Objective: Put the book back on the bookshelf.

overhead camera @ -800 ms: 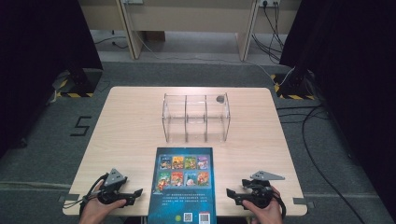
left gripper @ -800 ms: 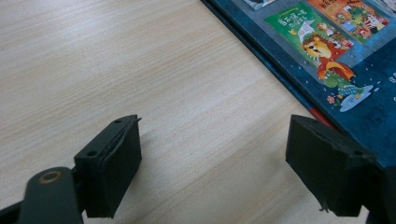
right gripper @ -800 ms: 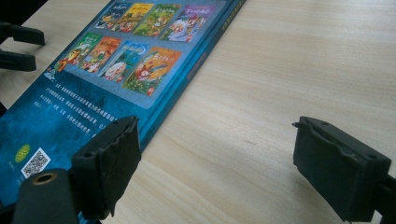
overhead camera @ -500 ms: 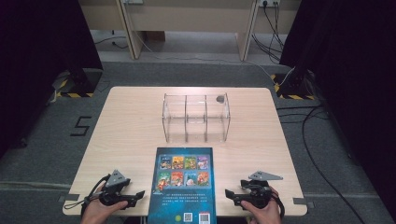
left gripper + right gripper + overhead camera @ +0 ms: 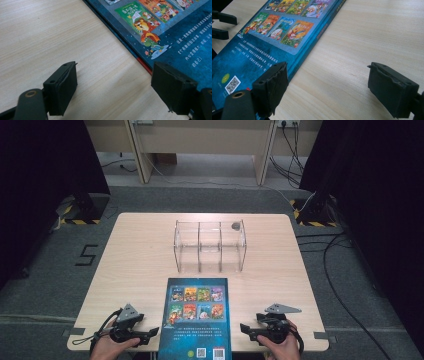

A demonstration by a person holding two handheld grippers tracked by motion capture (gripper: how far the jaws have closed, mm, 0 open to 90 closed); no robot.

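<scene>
High view looks down on a pale wooden table (image 5: 140,265) with a dark blue picture book (image 5: 196,320) lying flat, back cover up, at the near edge; the book serves as landmark for everything else. Its cover carries two rows of small coloured cover pictures, a block of pale text below them, and square codes near the bottom edge. Beyond the book's far edge, near but apart from it, stands a clear acrylic rack (image 5: 210,246) split by upright dividers into three open compartments; a small dark round thing (image 5: 235,225) sits at the rack's far right top corner, too small to identify.

Just left of the book's lower corner, the left gripper (image 5: 150,334) rests in a hand (image 5: 107,347), pointing toward the book. Left gripper view shows its jaws spread wide, released, one over bare wood and the other over the book's (image 5: 160,25) left margin, where a red strip runs along the edge.

Right of the book's lower corner, apart from it, the right gripper (image 5: 246,327) sits in the other hand (image 5: 282,347), also aimed at the book. Right gripper view shows these jaws parted wide with nothing between them, one above the book's (image 5: 274,37) right edge near a QR code (image 5: 232,84), the other over bare table
</scene>
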